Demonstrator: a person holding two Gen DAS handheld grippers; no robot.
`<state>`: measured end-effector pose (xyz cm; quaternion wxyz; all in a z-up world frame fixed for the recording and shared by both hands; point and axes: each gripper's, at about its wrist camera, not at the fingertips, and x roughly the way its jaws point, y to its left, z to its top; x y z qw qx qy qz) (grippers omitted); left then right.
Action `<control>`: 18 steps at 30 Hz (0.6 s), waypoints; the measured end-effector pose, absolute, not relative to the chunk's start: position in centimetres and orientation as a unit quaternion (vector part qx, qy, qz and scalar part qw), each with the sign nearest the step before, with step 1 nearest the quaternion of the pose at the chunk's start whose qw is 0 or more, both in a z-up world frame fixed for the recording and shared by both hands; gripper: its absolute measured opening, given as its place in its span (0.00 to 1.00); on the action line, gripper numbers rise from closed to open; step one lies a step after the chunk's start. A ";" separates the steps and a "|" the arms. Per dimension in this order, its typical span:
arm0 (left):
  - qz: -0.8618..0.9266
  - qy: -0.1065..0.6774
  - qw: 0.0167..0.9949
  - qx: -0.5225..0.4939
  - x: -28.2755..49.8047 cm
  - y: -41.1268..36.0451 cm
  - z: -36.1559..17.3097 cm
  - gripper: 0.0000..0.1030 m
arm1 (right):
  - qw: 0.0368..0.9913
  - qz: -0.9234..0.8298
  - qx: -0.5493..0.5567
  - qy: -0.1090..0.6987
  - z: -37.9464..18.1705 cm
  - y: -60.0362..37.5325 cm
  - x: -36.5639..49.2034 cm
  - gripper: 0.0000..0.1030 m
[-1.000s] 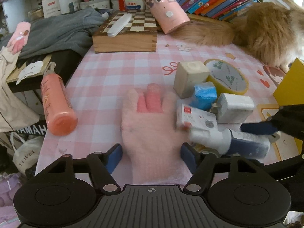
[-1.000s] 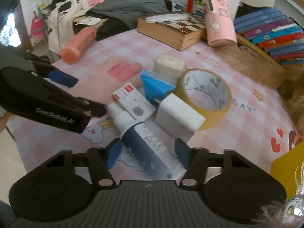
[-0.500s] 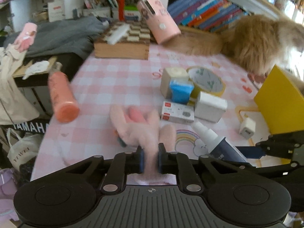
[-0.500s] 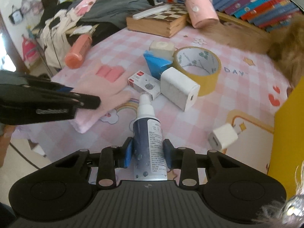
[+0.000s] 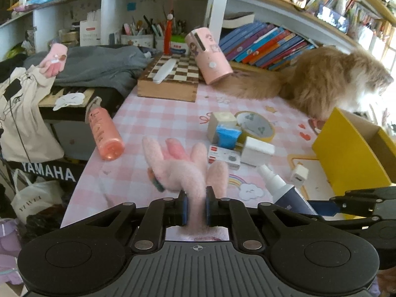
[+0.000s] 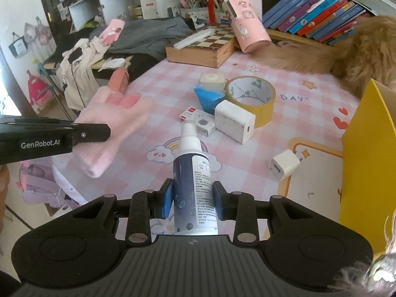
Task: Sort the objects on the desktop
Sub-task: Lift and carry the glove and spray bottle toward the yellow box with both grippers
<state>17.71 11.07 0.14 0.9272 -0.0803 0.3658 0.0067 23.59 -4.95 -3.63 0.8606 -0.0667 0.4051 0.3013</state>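
Pink fuzzy glove [image 5: 183, 170] pinched at the cuff between blue pads of left gripper [image 5: 196, 209], lifted clear of the pink checked tablecloth [image 5: 158, 116], fingers pointing forward. Navy spray bottle [image 6: 194, 185] with white nozzle clamped between pads of right gripper [image 6: 193, 199], nozzle pointing away, raised above the cloth. On the cloth ahead: yellow tape roll [image 6: 252, 99], white charger block [image 6: 234, 121] touching its near side, blue packet [image 6: 208, 97], small red-and-white box [image 6: 198, 121], small white plug adapter [image 6: 284, 165] apart to the right. Orange bottle [image 5: 104, 133] lying near left edge. Yellow box [image 5: 351, 153] at right. Wooden chessboard case [image 5: 170, 79] at rear; furry cat [image 5: 329, 79] behind the tape.
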 end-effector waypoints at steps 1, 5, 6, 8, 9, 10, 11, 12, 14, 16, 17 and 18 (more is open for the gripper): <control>0.004 0.363 0.928 -0.081 17.4 11.0 0.3 0.11 | 0.862 0.299 -0.063 0.404 -3.5 -5.1 23.2 0.30; -0.012 0.356 0.931 -0.083 15.7 10.6 0.9 0.11 | 0.869 0.284 -0.046 0.402 -3.0 -6.1 21.6 0.30; -0.016 0.354 0.931 -0.083 15.2 10.4 1.0 0.11 | 0.870 0.280 -0.039 0.403 -2.8 -6.3 21.1 0.30; -0.023 0.350 0.933 -0.080 14.2 10.1 1.3 0.11 | 0.873 0.273 -0.030 0.404 -2.6 -6.8 20.2 0.30; -0.026 0.348 0.934 -0.079 13.7 9.9 1.4 0.11 | 0.874 0.270 -0.026 0.403 -2.5 -7.1 19.6 0.30; -0.030 0.347 0.934 -0.077 13.4 9.7 1.5 0.11 | 0.876 0.266 -0.024 0.403 -2.4 -7.3 19.0 0.30; -0.035 0.346 0.935 -0.075 12.9 9.5 1.6 0.11 | 0.877 0.263 -0.022 0.402 -2.3 -7.5 18.4 0.30; -0.039 0.346 0.935 -0.073 12.5 9.4 1.6 0.11 | 0.878 0.261 -0.020 0.401 -2.2 -7.7 17.8 0.30; -0.047 0.345 0.935 -0.067 11.5 9.1 1.7 0.11 | 0.880 0.254 -0.016 0.400 -2.1 -8.1 16.6 0.30; -0.052 0.344 0.935 -0.063 10.5 8.9 1.8 0.11 | 0.883 0.247 -0.011 0.400 -1.9 -8.3 15.4 0.30; -0.053 0.343 0.936 -0.062 10.0 8.9 1.9 0.11 | 0.884 0.243 -0.008 0.400 -1.9 -8.5 14.8 0.30; -0.055 0.342 0.936 -0.062 9.4 8.8 1.9 0.11 | 0.884 0.241 -0.005 0.401 -1.9 -8.7 14.2 0.30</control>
